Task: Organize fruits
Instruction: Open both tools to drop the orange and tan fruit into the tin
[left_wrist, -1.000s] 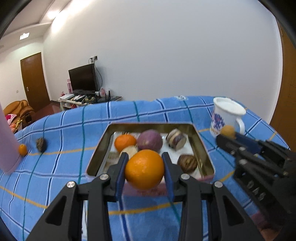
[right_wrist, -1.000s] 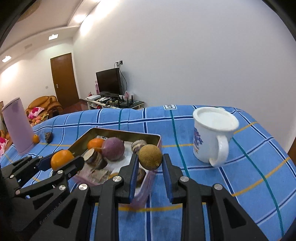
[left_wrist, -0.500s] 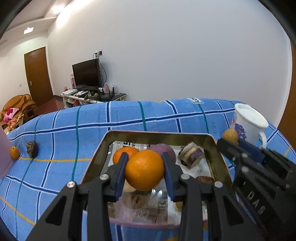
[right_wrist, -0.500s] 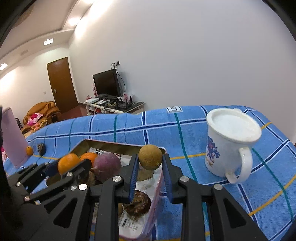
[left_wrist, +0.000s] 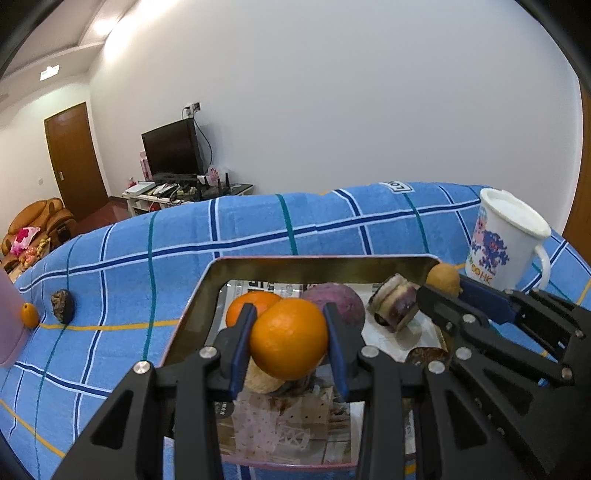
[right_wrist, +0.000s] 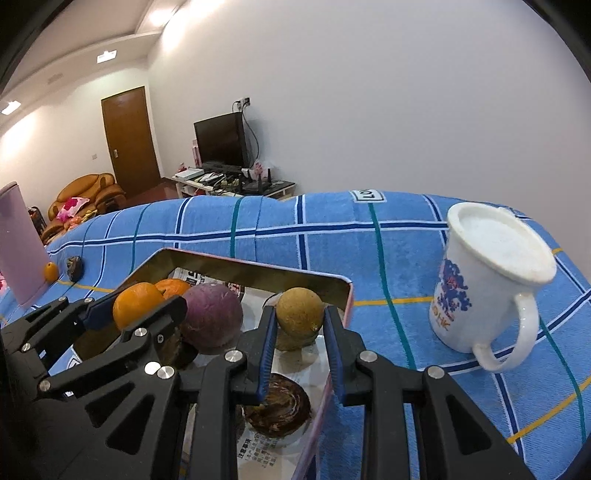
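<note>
My left gripper (left_wrist: 289, 334) is shut on an orange (left_wrist: 288, 338), held above the metal tin (left_wrist: 314, 266). Inside the tin lie another orange (left_wrist: 245, 308), a purple fruit (left_wrist: 338, 301), a cut dark fruit piece (left_wrist: 395, 304) and a brown spiral-topped one (right_wrist: 279, 404). My right gripper (right_wrist: 300, 328) is shut on a small brown-yellow fruit (right_wrist: 300, 313), held over the tin's right side near its rim (right_wrist: 258, 273). Each gripper shows in the other's view: the right gripper (left_wrist: 443, 291) and the left gripper (right_wrist: 136, 308).
A white mug (right_wrist: 487, 288) stands on the blue checked cloth (right_wrist: 369, 243) right of the tin. Far left on the cloth sit a small orange fruit (left_wrist: 28, 314), a dark shrivelled fruit (left_wrist: 62, 306) and a pink container (right_wrist: 18, 254).
Both grippers have moved forward and down over the tin with their fruits still held; the tin now lies right under them.
</note>
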